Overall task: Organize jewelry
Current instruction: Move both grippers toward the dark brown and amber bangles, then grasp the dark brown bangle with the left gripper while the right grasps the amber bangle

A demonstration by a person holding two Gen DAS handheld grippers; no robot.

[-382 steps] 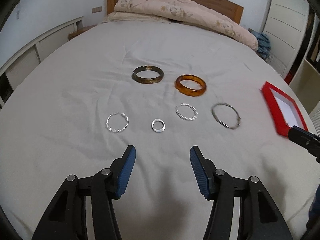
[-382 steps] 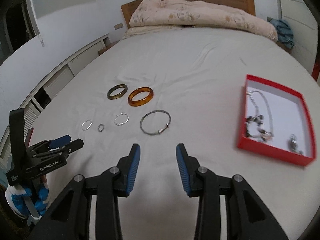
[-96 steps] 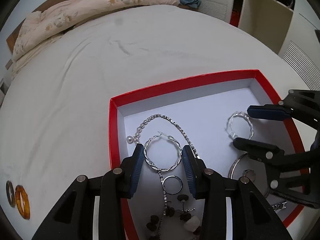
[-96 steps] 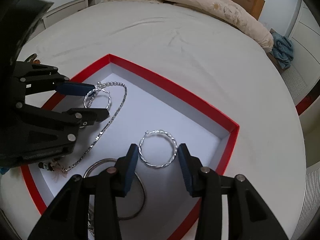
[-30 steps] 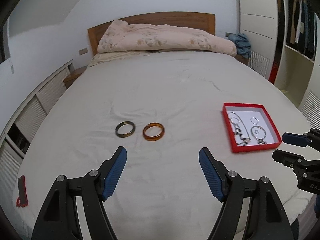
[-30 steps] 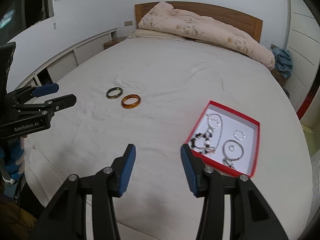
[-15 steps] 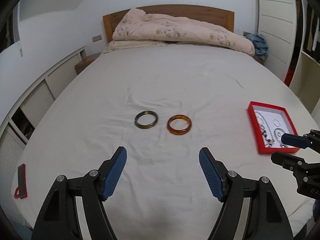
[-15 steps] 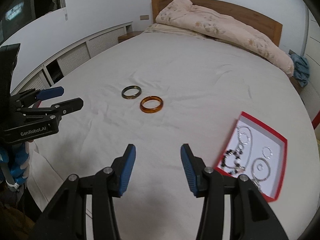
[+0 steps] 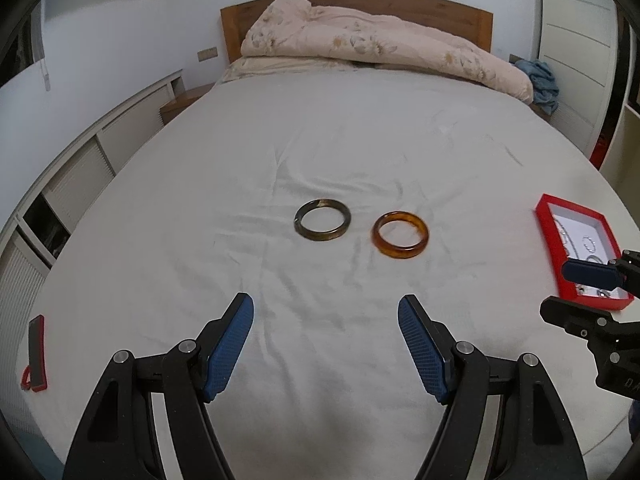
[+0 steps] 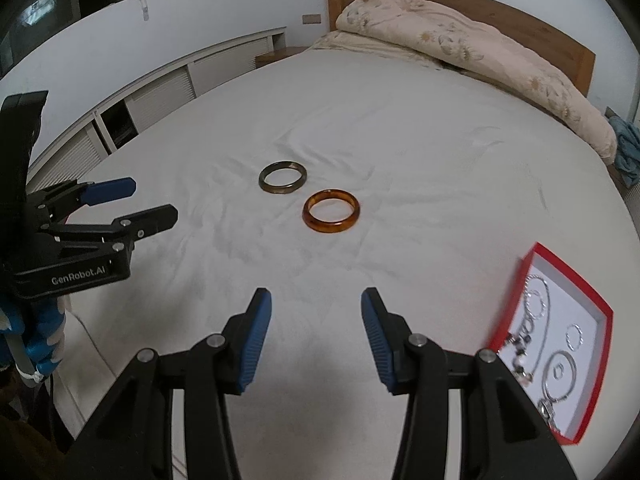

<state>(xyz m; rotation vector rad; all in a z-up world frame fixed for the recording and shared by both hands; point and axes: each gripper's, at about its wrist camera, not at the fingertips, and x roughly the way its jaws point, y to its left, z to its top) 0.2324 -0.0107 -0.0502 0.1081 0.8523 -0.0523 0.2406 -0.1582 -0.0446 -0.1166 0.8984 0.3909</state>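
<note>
Two bangles lie side by side on the white bed sheet: a dark olive one (image 9: 323,220) (image 10: 283,177) and an amber one (image 9: 400,234) (image 10: 331,211). A red jewelry box (image 9: 545,226) (image 10: 516,276) at the right holds several silver hoops, rings and a bead chain. My left gripper (image 9: 325,314) (image 10: 152,202) is open and empty, above the sheet in front of the bangles. My right gripper (image 10: 316,306) (image 9: 568,290) is open and empty, near the box's front edge.
A folded floral quilt (image 9: 372,46) lies against the wooden headboard (image 9: 460,14). A small red and black object (image 9: 36,348) sits at the bed's left edge. White cabinets (image 10: 168,84) run along the left wall. A blue cloth (image 9: 538,84) lies at the far right.
Both grippers have moved closer to the two bangles, which look larger now. The red box has slid toward the right edge of both views. Both grippers stay open.
</note>
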